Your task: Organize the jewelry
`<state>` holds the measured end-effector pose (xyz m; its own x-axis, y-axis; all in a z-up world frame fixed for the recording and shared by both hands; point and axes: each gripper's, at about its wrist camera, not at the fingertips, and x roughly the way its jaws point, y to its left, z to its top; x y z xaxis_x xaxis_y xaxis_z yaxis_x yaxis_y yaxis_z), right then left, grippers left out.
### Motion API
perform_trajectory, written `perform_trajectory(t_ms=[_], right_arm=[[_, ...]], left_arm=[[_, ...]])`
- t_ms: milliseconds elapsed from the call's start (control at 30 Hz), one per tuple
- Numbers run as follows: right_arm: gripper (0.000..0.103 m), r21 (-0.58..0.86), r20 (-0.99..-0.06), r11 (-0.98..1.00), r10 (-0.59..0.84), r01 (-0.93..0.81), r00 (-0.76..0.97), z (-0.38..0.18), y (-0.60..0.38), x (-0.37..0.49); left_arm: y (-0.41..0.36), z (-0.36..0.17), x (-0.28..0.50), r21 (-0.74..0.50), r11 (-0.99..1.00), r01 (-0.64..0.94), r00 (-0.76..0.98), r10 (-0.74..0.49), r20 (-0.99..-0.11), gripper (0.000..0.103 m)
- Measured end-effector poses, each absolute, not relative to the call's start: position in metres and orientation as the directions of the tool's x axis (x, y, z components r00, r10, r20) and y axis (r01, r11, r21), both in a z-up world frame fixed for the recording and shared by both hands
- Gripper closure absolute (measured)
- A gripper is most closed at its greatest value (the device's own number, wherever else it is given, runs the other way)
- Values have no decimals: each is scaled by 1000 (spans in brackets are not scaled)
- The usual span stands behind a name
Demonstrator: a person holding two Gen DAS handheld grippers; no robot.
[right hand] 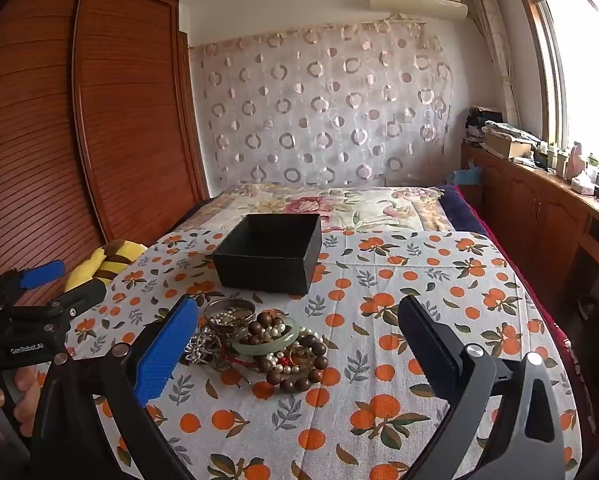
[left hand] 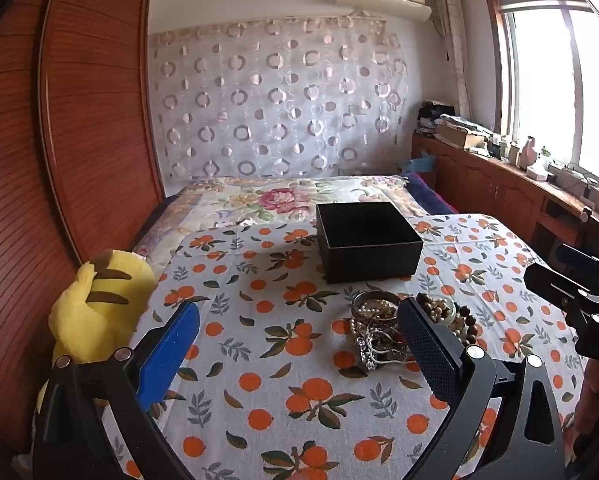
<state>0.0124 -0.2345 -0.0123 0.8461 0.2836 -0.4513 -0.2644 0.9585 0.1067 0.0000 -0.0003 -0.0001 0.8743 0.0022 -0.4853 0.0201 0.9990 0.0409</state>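
Note:
A pile of jewelry point(right hand: 259, 340) lies on the orange-print cloth point(right hand: 379, 320): wooden bead strands, pearls, a pale green bangle point(right hand: 265, 342), silver pieces. In the left wrist view the pile point(left hand: 383, 332) is partly hidden behind my right finger. An open, empty black box point(left hand: 365, 240) stands just behind the pile; it also shows in the right wrist view point(right hand: 269, 254). My left gripper point(left hand: 299, 340) is open and empty, just left of the pile. My right gripper point(right hand: 299, 340) is open and empty, with the pile between its fingers nearer the blue one.
A yellow striped plush toy point(left hand: 99, 304) lies at the cloth's left edge beside the wooden wardrobe point(left hand: 79, 120). A flowered bedspread point(left hand: 291, 196) stretches behind the box. Wooden cabinets point(right hand: 539, 208) with clutter run under the window at right.

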Motion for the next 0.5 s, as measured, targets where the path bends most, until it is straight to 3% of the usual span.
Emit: perform_trajectory(t_ms=[500], right_arm=[[2, 112, -456, 958, 286, -265, 842, -12, -235, 12]], left_arm=[[-2, 1, 1, 39, 999, 14, 879, 6, -477, 7]])
